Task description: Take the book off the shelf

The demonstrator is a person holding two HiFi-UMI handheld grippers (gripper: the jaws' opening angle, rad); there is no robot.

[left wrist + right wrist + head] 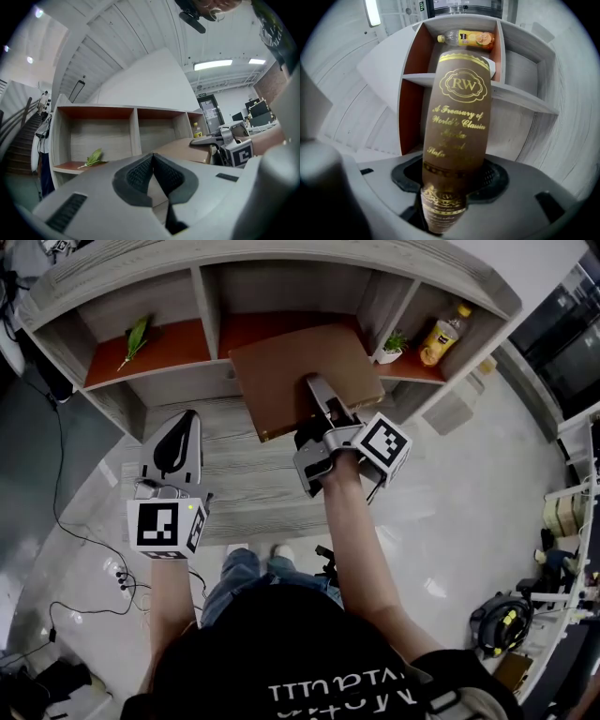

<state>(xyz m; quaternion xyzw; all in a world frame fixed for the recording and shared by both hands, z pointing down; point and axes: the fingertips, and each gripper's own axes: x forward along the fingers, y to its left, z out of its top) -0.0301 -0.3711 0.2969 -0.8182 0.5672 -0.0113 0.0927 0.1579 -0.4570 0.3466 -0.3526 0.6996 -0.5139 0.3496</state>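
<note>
The brown book (300, 376) lies flat with its far edge in the middle bay of the shelf (211, 306). The rest juts out over the lower ledge, clear of both dividers. The right gripper (319, 395) clamps the book's near spine edge between its jaws. The left gripper (186, 423) hangs closed and empty, well off to the left.

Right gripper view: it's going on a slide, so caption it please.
The right claw grips the book by its spine, with shelf and bottle behind.
</note>
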